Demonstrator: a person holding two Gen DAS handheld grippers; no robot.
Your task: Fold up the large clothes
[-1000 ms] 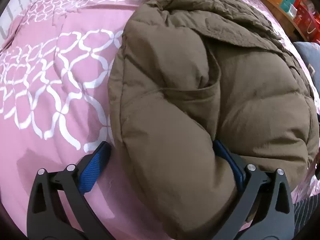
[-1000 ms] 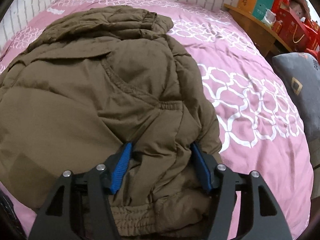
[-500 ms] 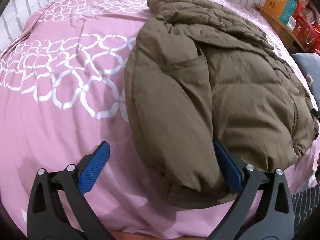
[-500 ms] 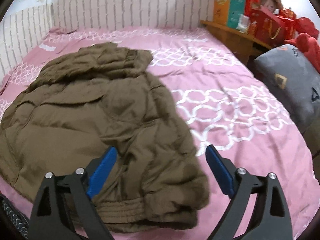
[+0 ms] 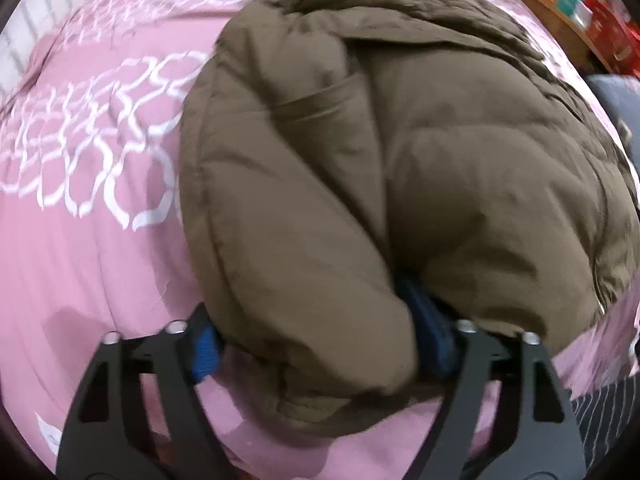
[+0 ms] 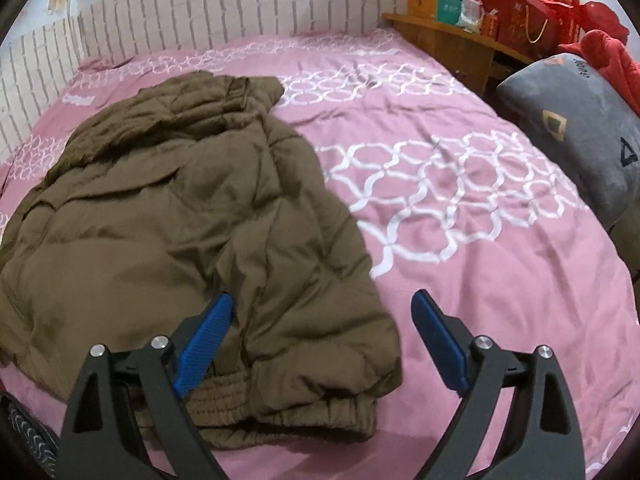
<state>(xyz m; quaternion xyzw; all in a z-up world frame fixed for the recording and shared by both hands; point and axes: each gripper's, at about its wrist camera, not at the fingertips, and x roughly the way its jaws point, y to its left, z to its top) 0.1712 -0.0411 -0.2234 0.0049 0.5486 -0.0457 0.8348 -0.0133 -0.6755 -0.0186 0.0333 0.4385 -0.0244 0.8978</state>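
Observation:
A brown puffer jacket (image 5: 440, 140) lies spread on the pink patterned bedsheet (image 5: 80, 240), collar at the far end. My left gripper (image 5: 316, 320) is pushed into the jacket's near left corner and shut on a thick folded bulge of it. The blue pads (image 5: 206, 344) are partly buried in the fabric. In the right wrist view the jacket (image 6: 160, 208) fills the left half. My right gripper (image 6: 320, 300) hangs open above its elastic hem at the near right corner. One finger is over the jacket, the other over the bare sheet (image 6: 460, 220), with nothing held.
A grey pillow (image 6: 572, 132) lies at the bed's right edge. Behind it is a wooden shelf (image 6: 440, 28) with red and orange boxes. A striped wall panel (image 6: 200, 12) runs behind the bed. Dark striped clothing of the person (image 5: 600, 400) shows at the near edge.
The left gripper pulled back, then pushed into the jacket's near left corner again and narrowed on the fold. The right gripper opened, let go of the jacket and lifted back.

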